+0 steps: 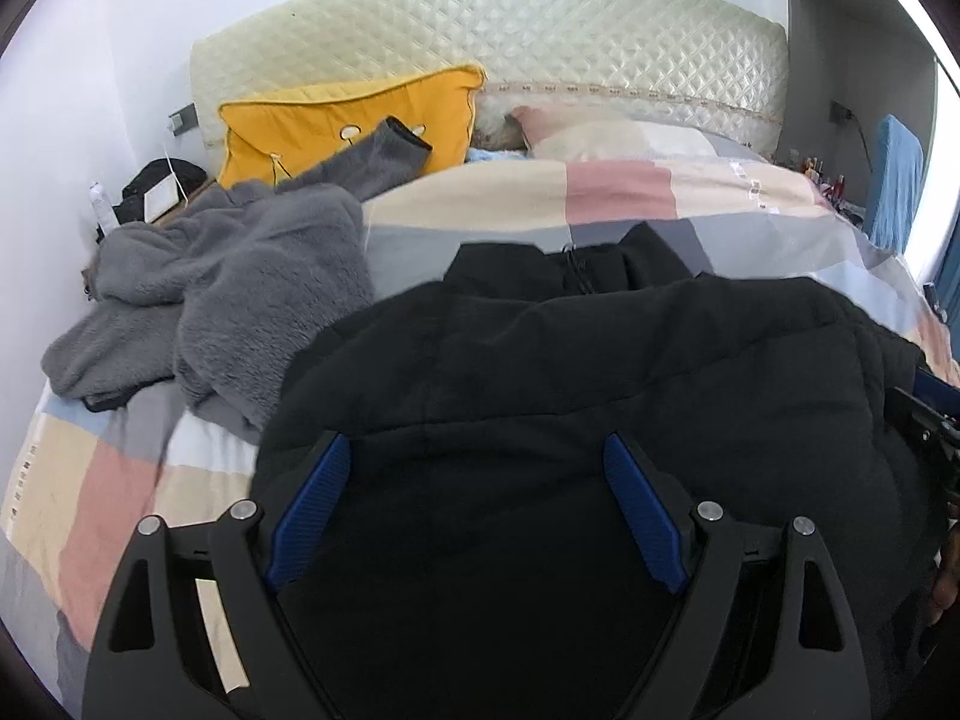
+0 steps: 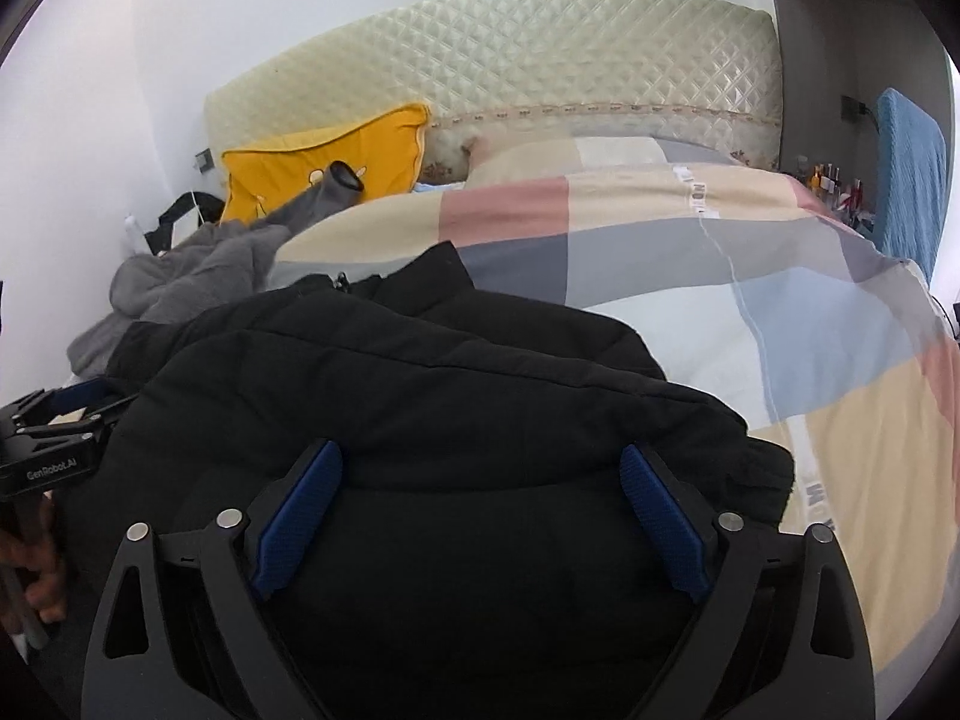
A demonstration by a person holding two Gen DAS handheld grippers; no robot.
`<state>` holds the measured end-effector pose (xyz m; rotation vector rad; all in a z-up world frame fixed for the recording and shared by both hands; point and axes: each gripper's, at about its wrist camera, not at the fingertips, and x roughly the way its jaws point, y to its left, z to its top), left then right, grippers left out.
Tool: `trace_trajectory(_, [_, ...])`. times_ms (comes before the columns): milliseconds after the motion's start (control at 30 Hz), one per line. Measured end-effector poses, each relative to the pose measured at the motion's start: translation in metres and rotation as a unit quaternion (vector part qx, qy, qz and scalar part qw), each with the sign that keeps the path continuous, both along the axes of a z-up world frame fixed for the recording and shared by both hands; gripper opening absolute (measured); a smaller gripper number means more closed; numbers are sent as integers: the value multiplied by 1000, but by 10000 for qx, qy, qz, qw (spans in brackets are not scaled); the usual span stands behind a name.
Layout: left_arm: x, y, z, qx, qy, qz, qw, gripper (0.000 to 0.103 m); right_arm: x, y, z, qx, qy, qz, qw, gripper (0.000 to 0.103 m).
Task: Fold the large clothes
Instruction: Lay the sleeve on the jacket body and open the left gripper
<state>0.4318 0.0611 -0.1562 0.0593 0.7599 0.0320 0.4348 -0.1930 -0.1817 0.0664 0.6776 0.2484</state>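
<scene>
Both tools are spread wide and grip nothing: the left tool (image 1: 474, 516) and the right tool (image 2: 480, 516) each hover just over the near part of the black jacket (image 1: 570, 372), which lies puffed up at the near edge of the bed (image 2: 852, 420). The jacket looks padded and soft, probably bulky but light, with a smooth shell that may slip and spring back, so a firm pinch on a hem, seam or collar edge should hold better than the fat middle. Farther off, a grey fleece (image 1: 240, 276) lies crumpled toward the bed's left edge, a yellow pillow (image 1: 336, 126) beyond it against the headboard (image 1: 510, 24).
</scene>
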Motion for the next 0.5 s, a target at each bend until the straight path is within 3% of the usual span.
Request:
trace_trajectory(67, [2, 1, -8, -4, -7, -7, 10000, 86, 4, 6, -7, -222, 11, 10, 9998, 99])
trace_trajectory(233, [11, 10, -19, -219, 31, -3, 9998, 87, 16, 7, -22, -80, 194, 20, 9998, 102])
trace_trajectory(500, [26, 11, -36, -286, 155, -30, 9995, 88, 26, 16, -37, -412, 147, 62, 9990, 103])
